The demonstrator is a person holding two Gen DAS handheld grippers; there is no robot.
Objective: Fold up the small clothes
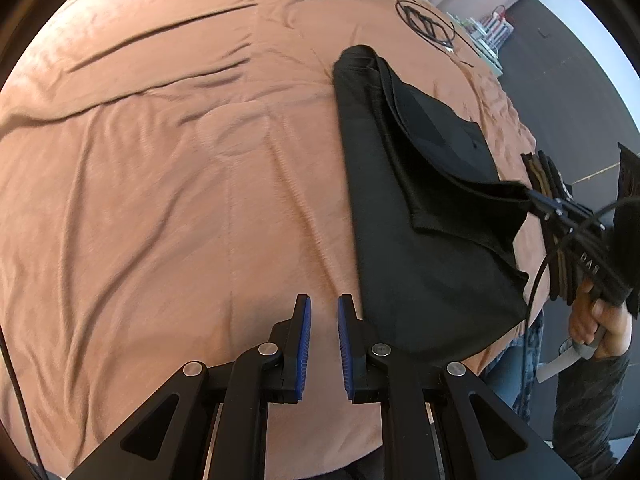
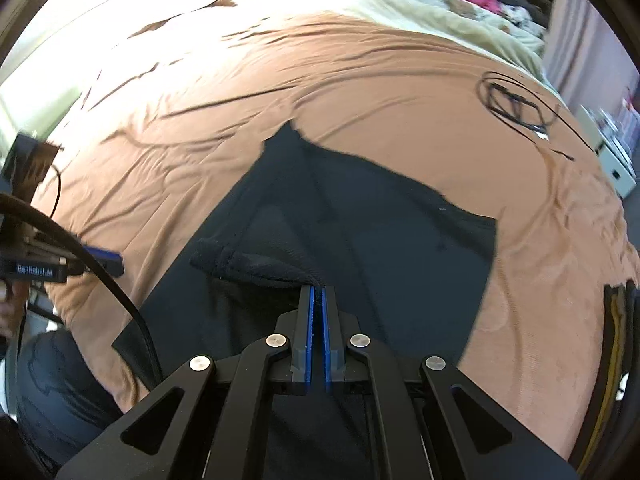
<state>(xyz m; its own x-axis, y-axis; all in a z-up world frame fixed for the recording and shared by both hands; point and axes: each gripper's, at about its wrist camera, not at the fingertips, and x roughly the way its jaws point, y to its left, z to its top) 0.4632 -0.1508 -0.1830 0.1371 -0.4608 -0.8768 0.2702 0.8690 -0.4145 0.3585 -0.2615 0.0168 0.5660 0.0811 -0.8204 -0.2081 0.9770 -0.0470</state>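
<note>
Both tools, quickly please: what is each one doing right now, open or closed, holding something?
Left tool: open, holding nothing.
Right tool: closed on the black garment.

A bed [image 2: 360, 92] fills both views, covered by a creased tan-brown blanket [image 1: 160, 184]. A cream blanket [image 2: 420, 16] lies bunched at its far end. A coiled black cable [image 2: 516, 108] rests on the brown blanket. Strong daylight washes out the bed's far left corner. Dark grey floor [image 1: 560, 64] lies beside the bed, with a pale wall [image 2: 580, 40] and a white cabinet [image 2: 616, 160] beyond.
</note>
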